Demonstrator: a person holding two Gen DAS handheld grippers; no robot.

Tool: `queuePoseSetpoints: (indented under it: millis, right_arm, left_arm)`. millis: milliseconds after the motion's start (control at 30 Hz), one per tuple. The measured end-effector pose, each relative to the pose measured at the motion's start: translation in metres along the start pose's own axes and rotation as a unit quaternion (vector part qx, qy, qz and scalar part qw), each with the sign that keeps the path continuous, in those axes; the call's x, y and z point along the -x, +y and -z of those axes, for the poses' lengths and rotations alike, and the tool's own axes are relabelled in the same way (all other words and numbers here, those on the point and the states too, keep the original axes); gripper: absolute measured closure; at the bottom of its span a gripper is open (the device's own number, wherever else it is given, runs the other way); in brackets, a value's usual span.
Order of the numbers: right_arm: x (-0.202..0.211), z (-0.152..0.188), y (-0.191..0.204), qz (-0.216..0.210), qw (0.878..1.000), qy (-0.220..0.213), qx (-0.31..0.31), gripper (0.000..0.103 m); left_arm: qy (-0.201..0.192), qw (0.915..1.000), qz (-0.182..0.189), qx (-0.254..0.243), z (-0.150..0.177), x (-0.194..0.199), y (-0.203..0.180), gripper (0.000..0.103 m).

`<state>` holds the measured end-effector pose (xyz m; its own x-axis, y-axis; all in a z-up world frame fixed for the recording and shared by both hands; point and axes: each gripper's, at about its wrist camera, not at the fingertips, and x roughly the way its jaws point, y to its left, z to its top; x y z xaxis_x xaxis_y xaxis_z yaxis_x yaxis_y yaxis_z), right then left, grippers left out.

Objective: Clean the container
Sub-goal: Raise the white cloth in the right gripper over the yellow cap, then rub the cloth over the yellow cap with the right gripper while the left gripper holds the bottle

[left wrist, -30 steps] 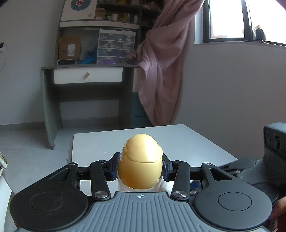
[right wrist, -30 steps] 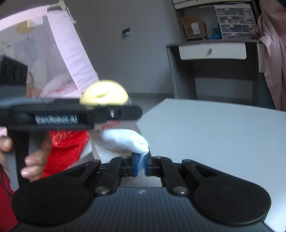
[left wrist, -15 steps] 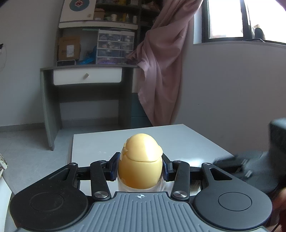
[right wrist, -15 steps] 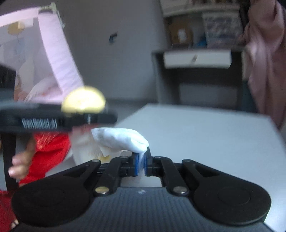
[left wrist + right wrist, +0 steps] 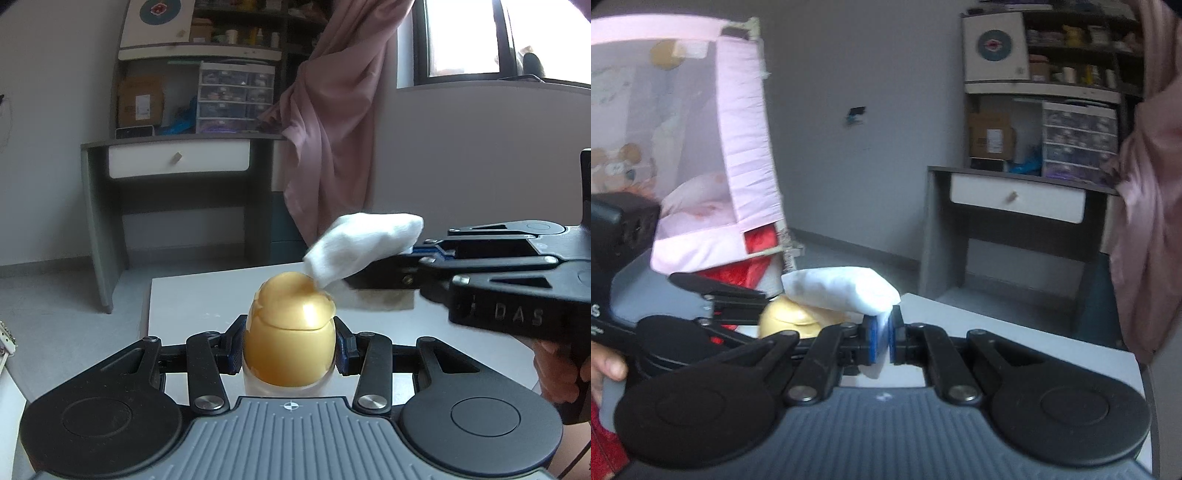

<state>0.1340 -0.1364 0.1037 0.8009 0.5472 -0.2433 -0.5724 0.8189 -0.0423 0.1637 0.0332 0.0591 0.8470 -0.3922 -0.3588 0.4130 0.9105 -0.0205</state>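
The right gripper (image 5: 410, 254) has swung in from three o'clock across the white desk (image 5: 207, 291) within the last second, bringing a folded white cloth (image 5: 364, 247) down onto the crown of the yellow egg-shaped container (image 5: 290, 339), where a second ago it hung off to the side and clear of it. That puts the wiping of the lid at its start rather than its end. The left gripper (image 5: 290, 352) stays narrowed on the container's flanks, holding it upright at six o'clock in its own view, just above the desk. From the right wrist view the right gripper (image 5: 881, 338) is pinched tight on the cloth (image 5: 842, 288), whose free end drapes toward ten o'clock over the container (image 5: 786, 319). Only the cloth's tip appears to touch the lid; how firmly it presses cannot be made out. The container's pale lower body is cut off behind the left gripper's housing, and any dirt on the lid is hidden under the cloth or too faint to see.
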Motion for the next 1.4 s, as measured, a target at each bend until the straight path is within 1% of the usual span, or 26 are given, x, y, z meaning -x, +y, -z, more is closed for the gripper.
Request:
queuePoseSetpoints:
  millis: [167, 233, 300, 333, 367, 500, 567, 633, 733, 833, 1067, 1133, 1200, 1300, 1367, 1400]
  right_arm:
    - [0.003, -0.001, 0.009, -0.035, 0.999, 0.006, 0.006, 0.097]
    - [0.005, -0.003, 0.01, -0.04, 0.999, 0.008, 0.01, 0.097]
    - [0.007, -0.007, 0.008, -0.054, 0.998, 0.013, 0.005, 0.097]
    - [0.008, -0.008, 0.007, -0.061, 0.998, 0.016, 0.002, 0.097]
    - [0.009, -0.011, 0.005, -0.08, 0.997, 0.021, -0.005, 0.097]
    - [0.009, -0.022, -0.002, -0.15, 0.987, 0.049, -0.03, 0.097]
    - [0.006, -0.026, -0.005, -0.19, 0.978, 0.077, -0.045, 0.097]
    - [0.0, -0.03, -0.01, -0.212, 0.97, 0.097, -0.075, 0.097]
    - [-0.009, -0.032, -0.017, -0.224, 0.961, 0.116, -0.114, 0.097]
    - [-0.006, -0.031, -0.016, -0.207, 0.966, 0.11, -0.108, 0.097]
    - [0.006, -0.031, -0.009, -0.16, 0.98, 0.102, -0.061, 0.096]
    - [0.009, -0.032, -0.006, -0.136, 0.985, 0.097, -0.04, 0.096]
    - [0.012, -0.032, -0.002, -0.101, 0.991, 0.09, -0.013, 0.096]
    - [0.014, -0.032, 0.005, -0.05, 0.995, 0.086, 0.026, 0.096]
    - [0.01, -0.031, 0.007, -0.041, 0.994, 0.091, 0.036, 0.096]
    - [0.011, -0.031, 0.007, -0.05, 0.994, 0.091, 0.036, 0.096]
  left_arm:
    - [-0.001, 1.0, -0.001, -0.001, 0.001, 0.0, 0.002, 0.058]
    - [0.0, 1.0, 0.0, -0.001, 0.0, -0.001, 0.002, 0.058]
    - [0.0, 1.0, 0.0, 0.001, 0.0, -0.001, 0.003, 0.058]
    - [0.0, 1.0, 0.001, 0.001, 0.0, -0.002, 0.003, 0.058]
    - [0.0, 1.0, 0.003, 0.001, 0.0, -0.002, 0.003, 0.058]
    - [0.0, 1.0, 0.002, -0.003, 0.0, -0.002, 0.0, 0.058]
    - [0.0, 1.0, 0.003, -0.004, 0.0, -0.002, 0.0, 0.058]
    - [0.0, 1.0, 0.003, -0.004, 0.001, -0.001, 0.0, 0.058]
    - [0.0, 1.0, 0.0, -0.001, 0.004, 0.001, -0.004, 0.058]
    - [0.001, 1.0, 0.004, 0.003, 0.005, 0.002, -0.002, 0.058]
    - [0.002, 1.0, 0.004, -0.004, 0.005, 0.002, -0.007, 0.058]
    - [0.002, 1.0, 0.004, -0.002, 0.005, 0.003, -0.007, 0.058]
    - [0.002, 1.0, 0.004, -0.002, 0.005, 0.003, -0.006, 0.058]
    - [0.002, 1.0, 0.004, -0.001, 0.009, 0.006, -0.002, 0.058]
    - [0.002, 1.0, 0.004, -0.003, 0.01, 0.008, -0.002, 0.058]
    - [0.002, 1.0, 0.004, -0.003, 0.01, 0.008, -0.002, 0.058]
